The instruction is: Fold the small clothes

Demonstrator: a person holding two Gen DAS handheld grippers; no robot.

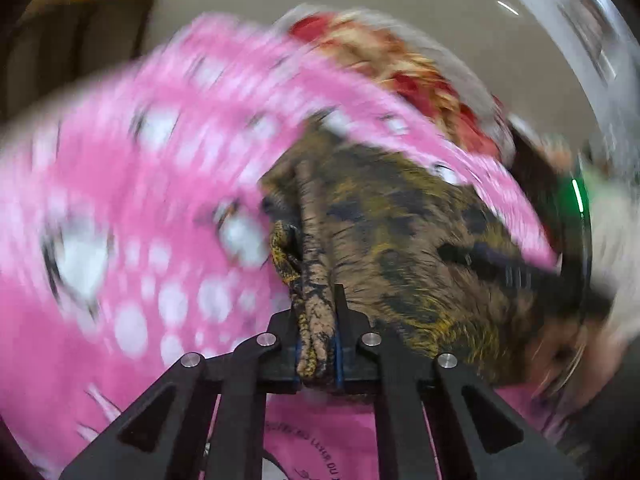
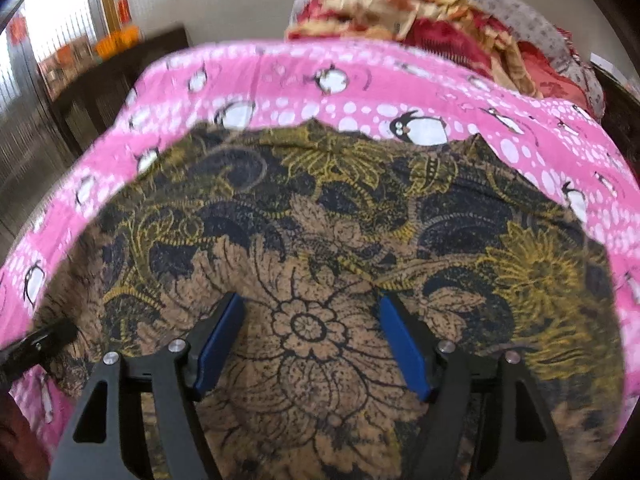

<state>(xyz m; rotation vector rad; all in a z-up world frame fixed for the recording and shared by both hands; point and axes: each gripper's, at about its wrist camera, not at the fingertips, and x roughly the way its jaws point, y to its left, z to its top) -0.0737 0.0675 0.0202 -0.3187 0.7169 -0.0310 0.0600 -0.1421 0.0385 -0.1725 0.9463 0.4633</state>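
Left wrist view shows the left gripper point(image 1: 318, 336) clamped on a bunched edge of the brown, yellow and black floral-print cloth garment point(image 1: 420, 248). Spread wide, the right gripper point(image 2: 312, 344) hovers over the same garment point(image 2: 320, 240) on the pink penguin-print sheet point(image 2: 360, 88); a fold looks underway, and next it needs an edge to pinch.

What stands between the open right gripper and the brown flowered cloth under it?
Nothing visible. The right gripper is open directly over the brown flowered cloth, which lies on the pink penguin sheet. The left gripper is already shut on a bunched edge of it.

Beige wall point(image 2: 248, 8) behind. Dark wooden cabinet point(image 2: 100, 92) stands against it at left. Barred window point(image 2: 60, 28) at far left lets in daylight. Orange things point(image 2: 118, 42) sit on the cabinet top.
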